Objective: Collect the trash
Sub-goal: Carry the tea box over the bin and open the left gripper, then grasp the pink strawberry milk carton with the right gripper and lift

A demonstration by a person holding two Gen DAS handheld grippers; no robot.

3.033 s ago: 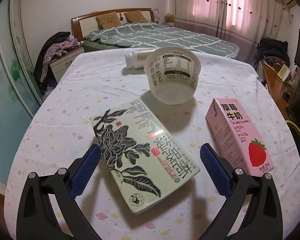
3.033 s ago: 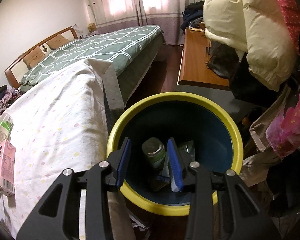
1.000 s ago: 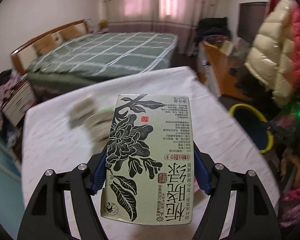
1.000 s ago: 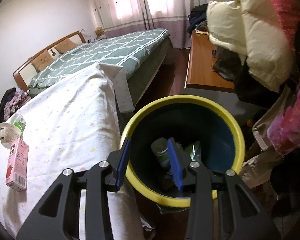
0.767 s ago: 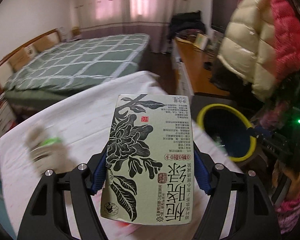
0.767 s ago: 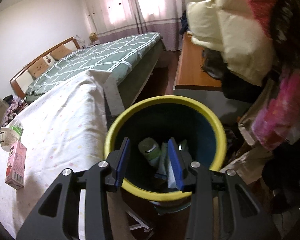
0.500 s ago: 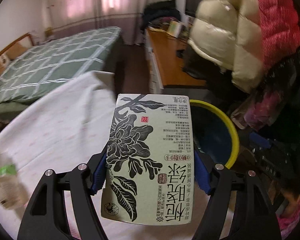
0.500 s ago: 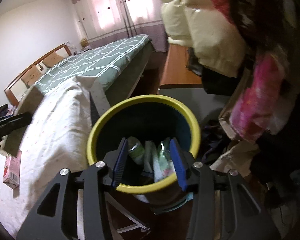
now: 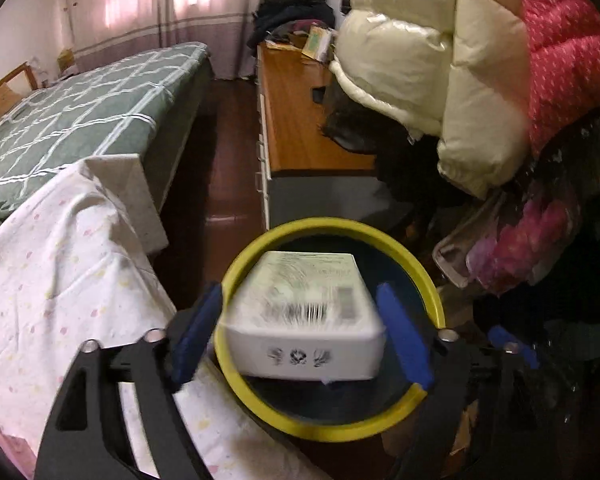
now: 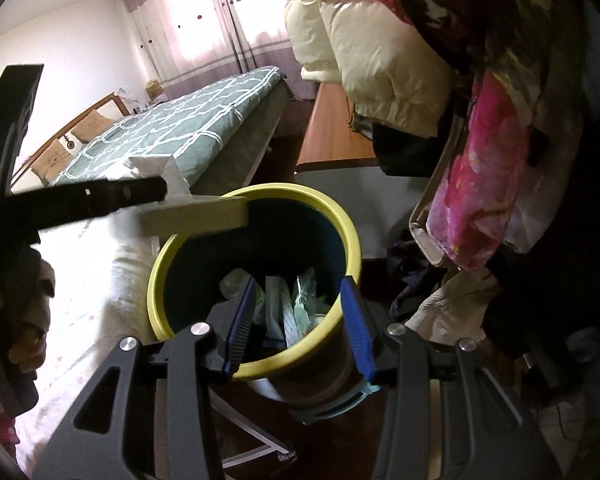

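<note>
The pale green flower-print carton (image 9: 304,312) is blurred and tipped end-on over the mouth of the yellow-rimmed dark bin (image 9: 332,428). My left gripper (image 9: 300,334) is opening, and both blue pads stand clear of the carton's sides. In the right wrist view the carton (image 10: 196,216) shows edge-on at the tip of the left gripper's black arm, just above the bin rim (image 10: 352,240). My right gripper (image 10: 298,324) hovers open over the bin's near rim with nothing pressed between its pads. Several wrappers and a bottle (image 10: 284,300) lie inside the bin.
The table with its white dotted cloth (image 9: 60,280) ends right beside the bin. A bed with a green checked cover (image 9: 80,112) lies behind it. A wooden cabinet (image 9: 296,120) and hanging cream and pink jackets (image 9: 440,80) crowd the bin's far and right sides.
My left gripper swung from above the table to over the bin, carrying the carton. Its jaws have spread and the carton has slipped free and tipped. The right gripper shifted slightly over the bin.
</note>
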